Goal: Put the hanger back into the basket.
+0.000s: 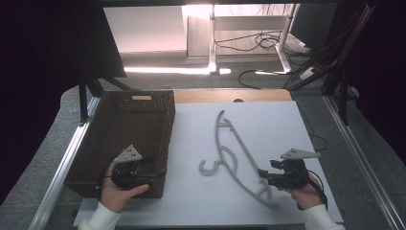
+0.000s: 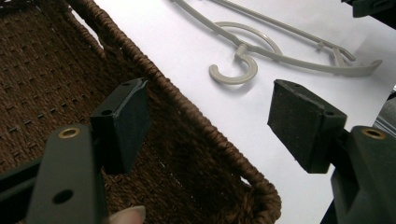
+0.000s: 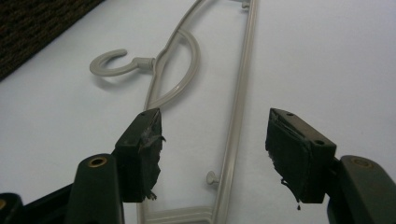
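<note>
A beige plastic hanger lies flat on the white table, its hook turned toward a brown wicker basket at the left. My right gripper is open at the hanger's near end. In the right gripper view its jaws straddle the long bar without touching it. My left gripper hovers open over the basket's near right corner. In the left gripper view its jaws span the woven rim, with the hanger's hook beyond. Nothing is gripped.
The basket is deep with nothing inside it. Aluminium rails run along both sides of the table. A wooden strip borders the far edge, with desk legs and cables on the floor beyond.
</note>
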A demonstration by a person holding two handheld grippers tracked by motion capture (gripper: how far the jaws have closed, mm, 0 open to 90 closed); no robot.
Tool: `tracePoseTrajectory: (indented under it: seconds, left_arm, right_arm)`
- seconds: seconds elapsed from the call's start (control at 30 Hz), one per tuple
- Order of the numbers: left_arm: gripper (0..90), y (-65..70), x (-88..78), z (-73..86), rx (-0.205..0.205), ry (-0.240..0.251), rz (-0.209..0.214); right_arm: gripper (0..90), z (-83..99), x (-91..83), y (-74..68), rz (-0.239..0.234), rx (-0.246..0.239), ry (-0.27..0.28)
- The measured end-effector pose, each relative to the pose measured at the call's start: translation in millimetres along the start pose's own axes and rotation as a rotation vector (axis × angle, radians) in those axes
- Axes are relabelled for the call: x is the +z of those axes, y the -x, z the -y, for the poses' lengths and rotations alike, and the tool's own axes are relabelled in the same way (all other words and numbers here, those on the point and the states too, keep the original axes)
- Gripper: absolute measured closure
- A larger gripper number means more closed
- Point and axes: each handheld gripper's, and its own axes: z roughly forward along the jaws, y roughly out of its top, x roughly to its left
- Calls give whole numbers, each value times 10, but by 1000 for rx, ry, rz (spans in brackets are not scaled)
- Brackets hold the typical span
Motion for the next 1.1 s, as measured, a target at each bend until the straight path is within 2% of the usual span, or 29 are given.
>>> tracePoseTrajectory:
  seconds: [0.2, 0.47, 0.63, 0.87, 1.03, 1.1]
  left_arm:
    - [288, 21, -33, -5, -14, 15, 1]
    - [288, 71, -85, 54, 2, 14, 5]
    - [287, 101, -141, 53, 5, 21, 10]
    - [288, 101, -160, 39, -3, 32, 9]
    - [288, 130, -133, 38, 6, 19, 5]
    - [288, 138, -132, 49, 7, 14, -1]
  right_arm:
    - [348, 37, -11, 47, -3, -4, -12]
    - [346, -5, 9, 26, 18, -38, -45]
    - [348, -55, -21, -14, 23, -22, -37]
    - [381, -112, 36, 19, 23, 5, -65]
    - [406, -151, 104, -7, 29, -14, -98]
    - [409, -218, 160, -20, 18, -40, -112]
